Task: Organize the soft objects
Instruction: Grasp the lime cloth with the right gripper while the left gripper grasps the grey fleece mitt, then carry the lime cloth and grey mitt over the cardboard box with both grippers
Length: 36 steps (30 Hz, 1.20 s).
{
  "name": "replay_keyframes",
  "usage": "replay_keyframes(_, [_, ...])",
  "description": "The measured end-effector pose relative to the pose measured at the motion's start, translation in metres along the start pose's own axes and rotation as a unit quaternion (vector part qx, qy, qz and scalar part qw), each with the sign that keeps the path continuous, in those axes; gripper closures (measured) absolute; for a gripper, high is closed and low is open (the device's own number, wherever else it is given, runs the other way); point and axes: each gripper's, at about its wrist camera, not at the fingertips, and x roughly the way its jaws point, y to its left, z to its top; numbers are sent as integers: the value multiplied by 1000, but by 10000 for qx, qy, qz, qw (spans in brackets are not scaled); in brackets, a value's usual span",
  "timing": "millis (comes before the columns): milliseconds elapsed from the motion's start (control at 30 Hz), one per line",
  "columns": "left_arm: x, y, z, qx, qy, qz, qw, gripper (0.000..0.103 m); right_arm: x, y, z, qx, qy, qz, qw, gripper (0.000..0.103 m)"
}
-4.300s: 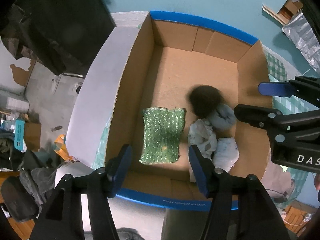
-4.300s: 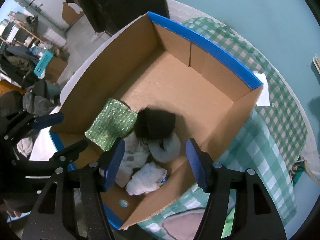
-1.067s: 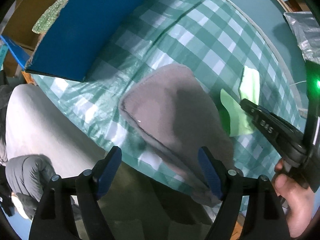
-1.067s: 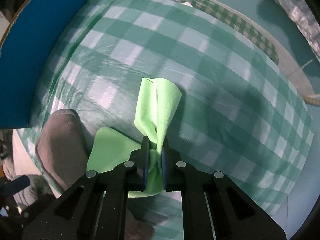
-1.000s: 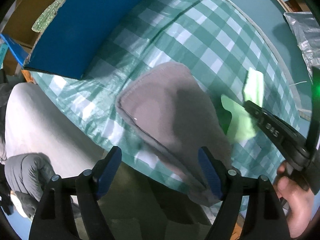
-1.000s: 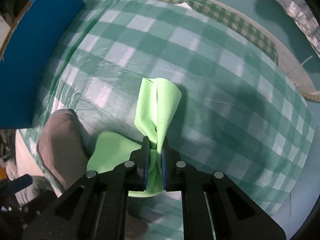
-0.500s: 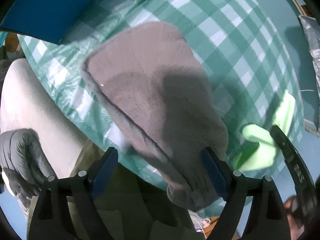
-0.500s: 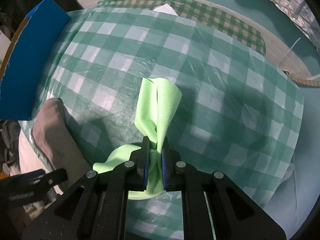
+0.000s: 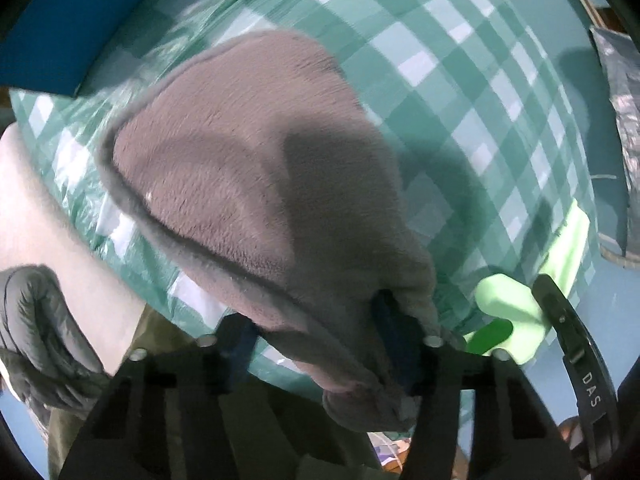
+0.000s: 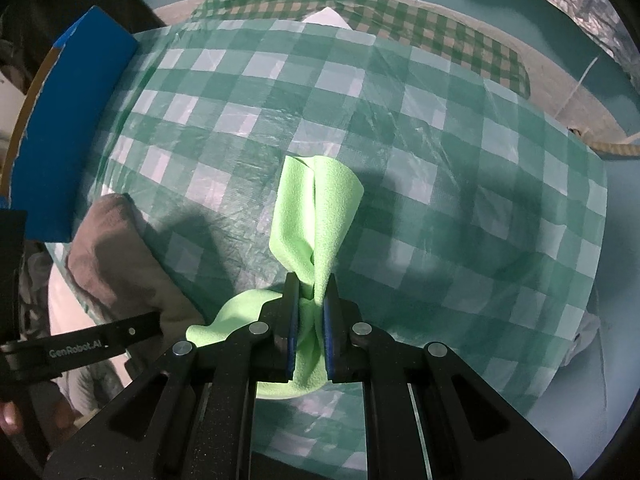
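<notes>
A grey plush cloth [image 9: 248, 152] lies at the near edge of the checked table [image 9: 460, 80]. My left gripper [image 9: 316, 340] points down on its near corner; its jaws are closing, with the fabric bunched between them and folded over the right finger. My right gripper [image 10: 311, 304] is shut on a bright green cloth [image 10: 316, 208], which stands up in a fold above the table. The green cloth [image 9: 508, 304] also shows in the left wrist view, to the right of the grey one. The grey cloth [image 10: 116, 264] sits at the lower left of the right wrist view.
The blue wall of the cardboard box [image 10: 68, 128] stands at the table's left end. A checked cloth [image 10: 360, 20] and a rope [image 10: 616, 148] lie past the far edge. A person's trouser leg [image 9: 60, 216] and dark jacket [image 9: 36, 332] are close below the near edge.
My left gripper has come down onto the grey cloth and its jaws have narrowed around the near corner. My right gripper has carried the green cloth away from the grey one.
</notes>
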Motion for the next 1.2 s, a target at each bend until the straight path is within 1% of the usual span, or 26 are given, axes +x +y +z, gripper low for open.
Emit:
replay_keyframes(33, [-3, -4, 0, 70, -19, 12, 10000, 61, 0, 1, 0, 5, -5, 19, 10000, 95])
replay_keyframes(67, [-5, -6, -1, 124, -54, 20, 9999, 64, -1, 2, 0, 3, -14, 31, 10000, 95])
replay_keyframes(100, [-4, -9, -4, 169, -79, 24, 9998, 74, -2, 4, 0, -1, -25, 44, 10000, 95])
replay_keyframes(133, [-6, -10, -4, 233, -110, 48, 9997, 76, -3, 5, 0, -3, -35, 66, 10000, 95])
replay_keyframes(200, [-10, -13, -5, 362, -150, 118, 9992, 79, -5, 8, 0, -1, -56, 98, 9999, 95])
replay_keyframes(333, [-11, -12, -3, 594, -112, 100, 9981, 85, -10, 13, 2, 8, -98, 163, 9998, 95])
replay_keyframes(400, [-12, -9, -4, 757, -133, 103, 9970, 86, -13, 15, 2, 7, -120, 175, 9998, 95])
replay_keyframes(433, [-23, -17, 5, 847, -145, 116, 9962, 87, -15, 16, 3, 2, -138, 178, 9997, 95])
replay_keyframes(467, [-32, -25, 5, 943, -175, 134, 9953, 87, -17, 17, 3, -11, -159, 175, 9997, 95])
replay_keyframes(600, [-45, -34, 1, 1390, -307, 230, 9896, 87, -25, 23, 3, -84, -219, 149, 9996, 95])
replay_keyframes(700, [-56, -40, -2, 1770, -462, 348, 9825, 88, -30, 27, 2, -149, -258, 111, 9995, 95])
replay_keyframes(867, [-77, -53, -7, 2331, -793, 630, 9672, 88, -39, 33, 0, -188, -301, 67, 9993, 95])
replay_keyframes(1033, [-97, -63, -12, 2892, -1113, 813, 9473, 88, -49, 37, 1, -158, -358, 17, 9992, 95])
replay_keyframes(1100, [-104, -66, -13, 3044, -1199, 857, 9411, 88, -54, 39, 1, -163, -401, -1, 9991, 95])
replay_keyframes(1200, [-107, -58, -16, 3279, -1372, 952, 9299, 88, -62, 45, 3, -194, -478, -45, 9987, 95])
